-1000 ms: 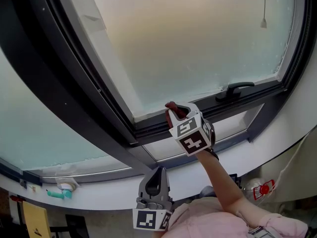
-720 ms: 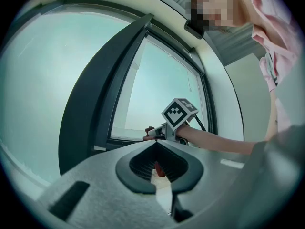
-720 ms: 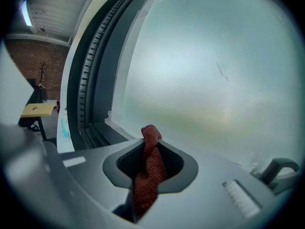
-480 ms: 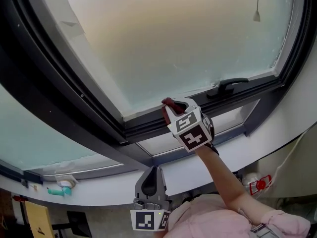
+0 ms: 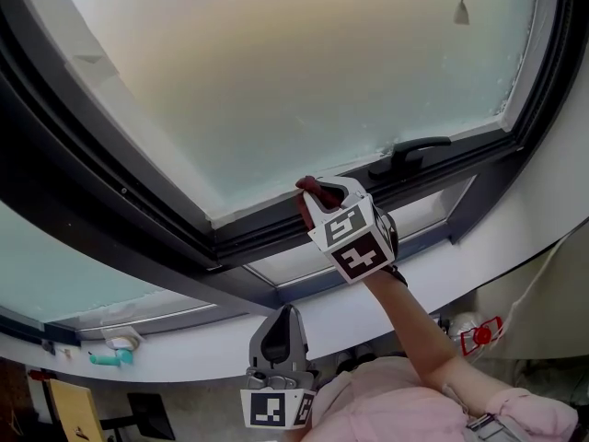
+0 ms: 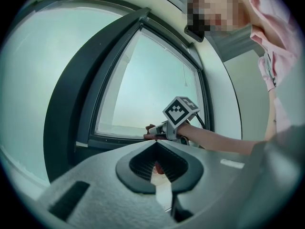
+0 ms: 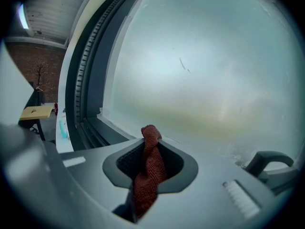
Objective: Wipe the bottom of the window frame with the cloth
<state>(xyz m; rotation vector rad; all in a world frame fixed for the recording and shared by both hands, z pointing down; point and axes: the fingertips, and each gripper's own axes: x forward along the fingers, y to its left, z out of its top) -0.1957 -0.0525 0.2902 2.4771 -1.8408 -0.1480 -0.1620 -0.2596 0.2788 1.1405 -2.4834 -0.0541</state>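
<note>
My right gripper (image 5: 310, 194) is shut on a dark red cloth (image 7: 147, 171), whose tip (image 5: 309, 188) touches the bottom rail of the dark window frame (image 5: 267, 231) below the frosted pane. In the left gripper view the same cloth (image 6: 151, 136) shows far off at the sill, in front of the right gripper's marker cube. My left gripper (image 5: 279, 331) hangs low near my body, away from the window; its jaws are closed together with nothing between them (image 6: 156, 168).
A black window handle (image 5: 409, 154) sits on the frame to the right of the cloth. A pull cord (image 5: 461, 9) hangs at the upper right. A white sill (image 5: 193, 343) runs below, with a teal object (image 5: 103, 358) at its left end.
My right gripper with the cloth has slid a little leftward along the bottom rail, away from the handle. The left gripper has stayed low.
</note>
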